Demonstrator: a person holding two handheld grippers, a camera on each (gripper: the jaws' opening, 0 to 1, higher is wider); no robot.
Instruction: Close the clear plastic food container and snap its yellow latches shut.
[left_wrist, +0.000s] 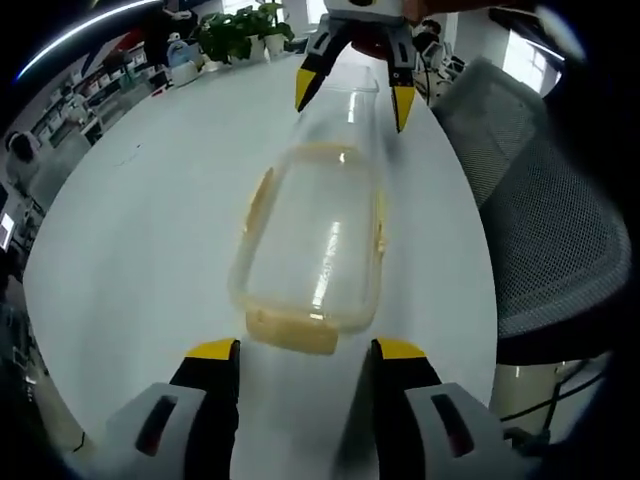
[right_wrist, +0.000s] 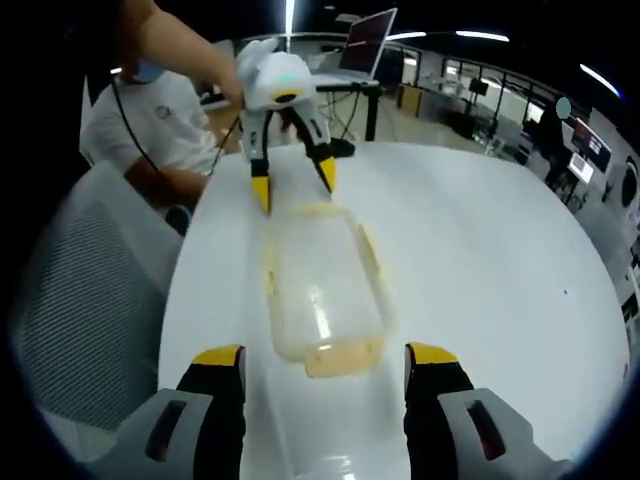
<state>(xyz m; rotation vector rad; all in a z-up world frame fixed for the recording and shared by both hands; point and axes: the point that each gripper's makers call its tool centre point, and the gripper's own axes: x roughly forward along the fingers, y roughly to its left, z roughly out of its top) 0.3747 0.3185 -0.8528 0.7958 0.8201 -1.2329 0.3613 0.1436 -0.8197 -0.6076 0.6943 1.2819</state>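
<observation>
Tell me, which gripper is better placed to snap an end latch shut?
Right, narrowly: the right gripper has its open jaws flanking the near yellow latch. The left gripper sits just short of the opposite latch.

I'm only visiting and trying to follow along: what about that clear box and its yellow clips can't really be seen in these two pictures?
- Clear container: its see-through walls blur into the white table in both views, so whether the lid is seated is unclear.
- Yellow latches: pale and smeared; snapped or loose cannot be told.
- Far end, left gripper view: the right hand-held gripper straddles it; contact is unclear.
- Green plant: small, at the rim.
</observation>
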